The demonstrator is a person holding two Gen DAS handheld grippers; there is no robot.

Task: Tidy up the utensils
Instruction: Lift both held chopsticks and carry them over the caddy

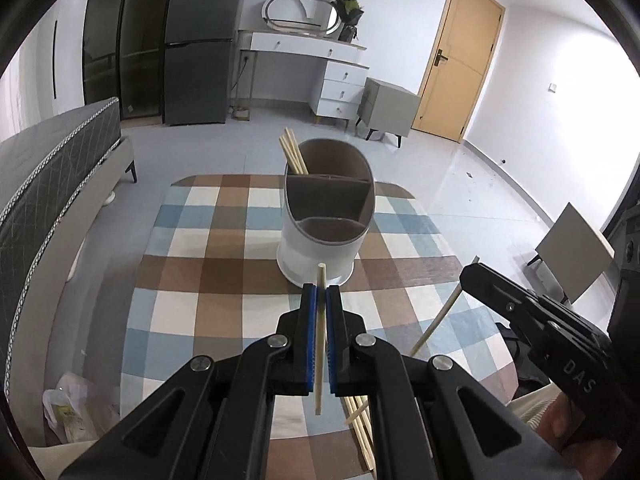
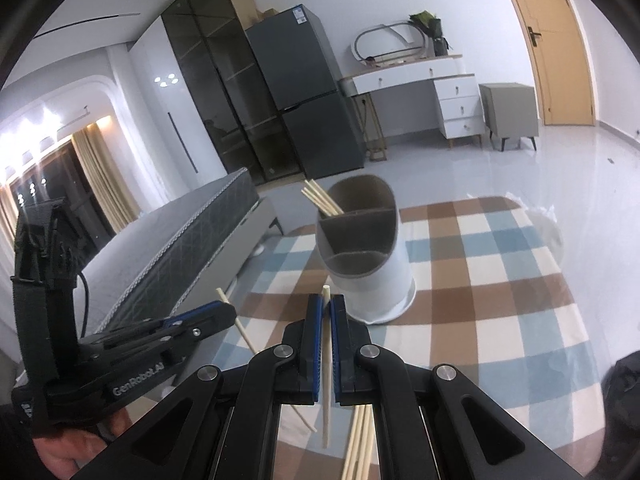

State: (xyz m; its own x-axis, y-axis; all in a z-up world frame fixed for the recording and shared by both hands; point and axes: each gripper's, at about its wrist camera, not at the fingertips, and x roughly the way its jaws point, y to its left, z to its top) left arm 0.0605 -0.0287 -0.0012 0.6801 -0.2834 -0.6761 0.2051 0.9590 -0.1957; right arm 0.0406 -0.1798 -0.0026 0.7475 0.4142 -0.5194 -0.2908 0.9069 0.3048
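A white utensil holder with brown compartments stands on the checked tablecloth; several chopsticks lean in its far compartment. My left gripper is shut on one wooden chopstick, held upright just in front of the holder. My right gripper is shut on another chopstick near the holder. The right gripper also shows in the left wrist view, with its chopstick. The left gripper shows in the right wrist view. Loose chopsticks lie on the table below.
More loose chopsticks lie near the table's front edge. A grey bed is left of the table. A fridge, white desk, bedside cabinet and door stand at the far wall. A plastic bag lies on the floor.
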